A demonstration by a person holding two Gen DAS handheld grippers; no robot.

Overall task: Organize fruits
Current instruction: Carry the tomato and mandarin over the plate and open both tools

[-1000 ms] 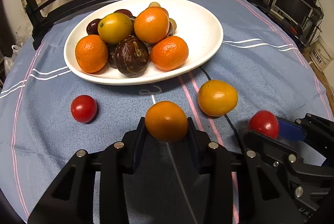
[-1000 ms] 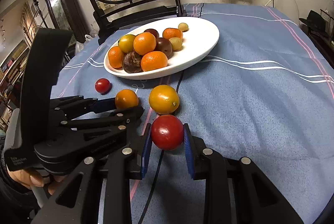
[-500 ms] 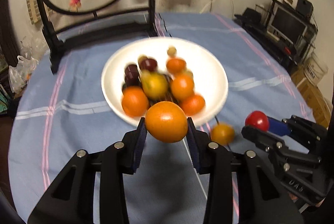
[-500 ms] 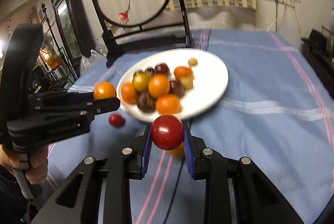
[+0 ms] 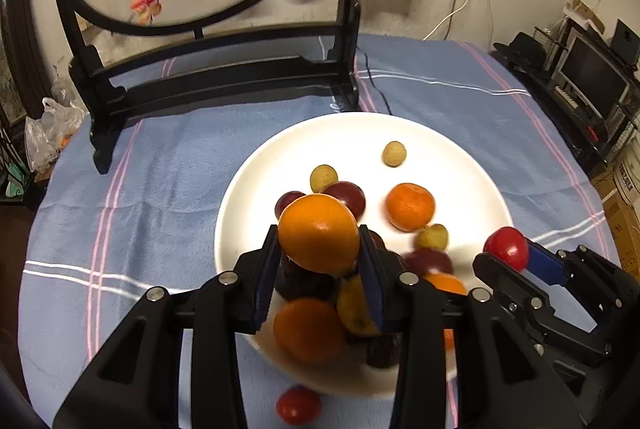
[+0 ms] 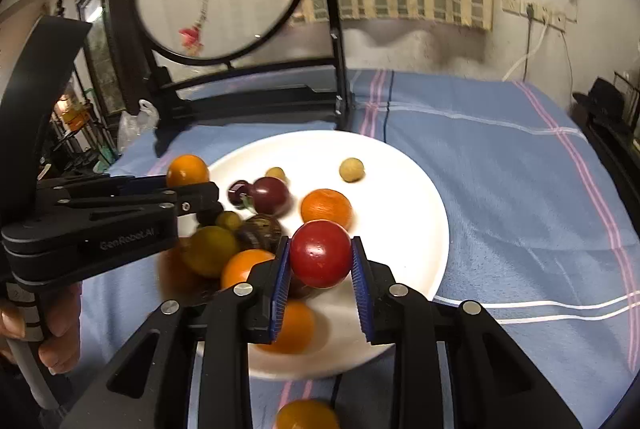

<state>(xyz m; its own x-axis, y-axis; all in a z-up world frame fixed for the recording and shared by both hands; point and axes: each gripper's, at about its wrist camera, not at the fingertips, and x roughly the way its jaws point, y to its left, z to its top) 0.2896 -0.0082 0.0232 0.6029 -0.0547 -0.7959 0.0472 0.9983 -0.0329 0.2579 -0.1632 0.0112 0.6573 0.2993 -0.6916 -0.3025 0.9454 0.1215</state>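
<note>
Both grippers are holding fruit over the white plate.

Left wrist view: the left gripper is clamping an orange between its pads above the plate, while a small red tomato is lying on the blue cloth just beside the rim. Right wrist view: the right gripper is pinching a red tomato above the plate's near side; a yellow-orange fruit is sitting on the cloth below.

My two wrist views look forward and down, close over the plate. Both share it; each shows the other gripper.
</note>
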